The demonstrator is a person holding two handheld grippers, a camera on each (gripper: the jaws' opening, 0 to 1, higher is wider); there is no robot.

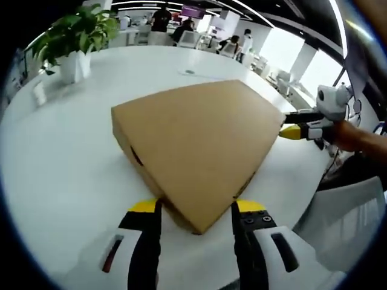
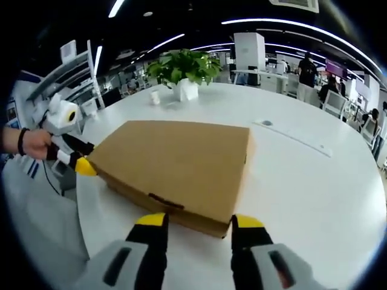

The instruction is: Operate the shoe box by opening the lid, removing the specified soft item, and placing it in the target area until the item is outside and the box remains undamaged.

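A brown cardboard shoe box (image 1: 196,142) lies flat on the round white table (image 1: 66,175) with its lid down. My left gripper (image 1: 197,208) is open, its yellow-tipped jaws standing either side of the box's near corner. My right gripper (image 1: 299,128) comes in from the right, its yellow tip at the box's far right corner. In the right gripper view the box (image 2: 175,160) shows a dark slot on its near side wall. My right gripper (image 2: 200,221) is open, jaws astride the box's near lower edge. The left gripper (image 2: 77,162), held by a hand, touches the box's left corner. The soft item is hidden.
A potted plant (image 1: 75,36) (image 2: 184,69) in a white pot stands at the table's far side, with a small white cup (image 2: 155,96) beside it. A flat round inset (image 2: 266,122) sits beyond the box. People and desks fill the room behind.
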